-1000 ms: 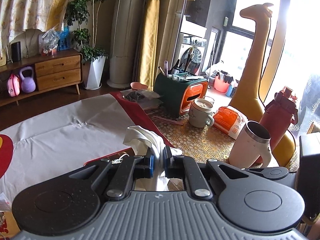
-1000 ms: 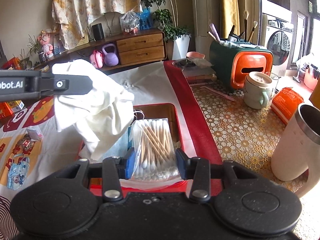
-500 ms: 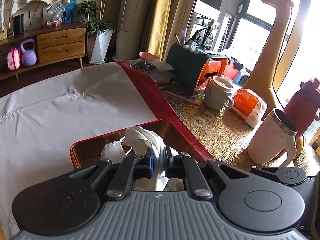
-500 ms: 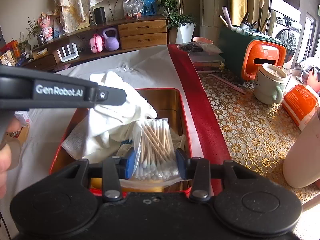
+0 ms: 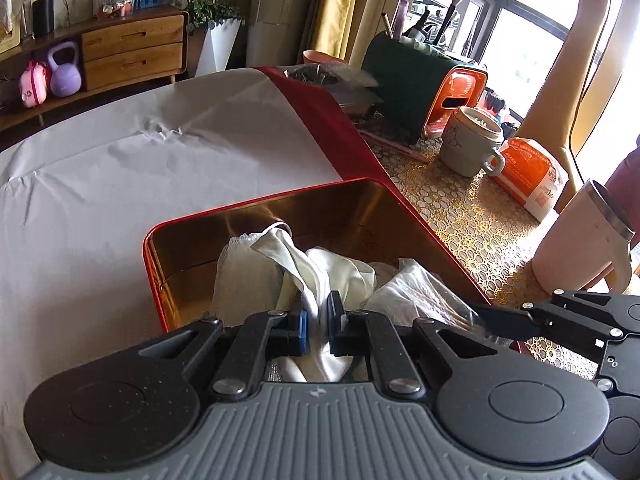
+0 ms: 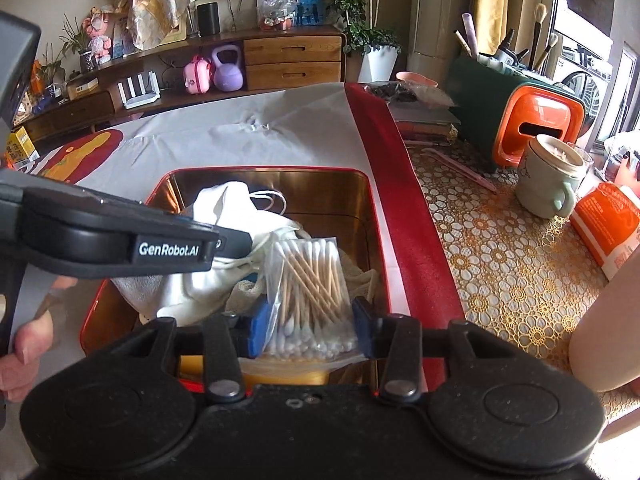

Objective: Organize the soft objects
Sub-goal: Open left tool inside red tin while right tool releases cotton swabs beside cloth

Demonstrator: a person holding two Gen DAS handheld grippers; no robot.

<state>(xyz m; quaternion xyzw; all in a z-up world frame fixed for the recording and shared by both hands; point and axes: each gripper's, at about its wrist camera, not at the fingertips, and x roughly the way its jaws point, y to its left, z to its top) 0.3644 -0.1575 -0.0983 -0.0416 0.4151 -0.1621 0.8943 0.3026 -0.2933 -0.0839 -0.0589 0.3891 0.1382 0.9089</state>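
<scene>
A red tin [image 5: 260, 200] with a gold inside stands on the white sheet; its rim [image 6: 260, 169] also shows in the right wrist view. My left gripper [image 5: 318, 320] is shut on a white cloth [image 5: 312, 276], which it holds down inside the tin. It reaches in from the left in the right wrist view, left gripper [image 6: 236, 246] over the white cloth [image 6: 224, 216]. My right gripper [image 6: 308, 332] has its jaws opening around a clear bag of cotton swabs [image 6: 310, 280], which rests in the tin's near end. A gauze piece [image 5: 240, 268] lies beside the cloth.
On the gold patterned mat to the right stand a cream tumbler [image 5: 580, 248], a pale green mug [image 5: 472, 148], an orange packet [image 5: 532, 176] and a green-and-orange organizer [image 5: 420, 80]. A person's hand [image 6: 24, 344] holds the left gripper. White sheet [image 5: 120, 168] lies left of the tin.
The left gripper came down and carried the white cloth from above the table into the tin. The right gripper's jaws widened a little around the swab bag.
</scene>
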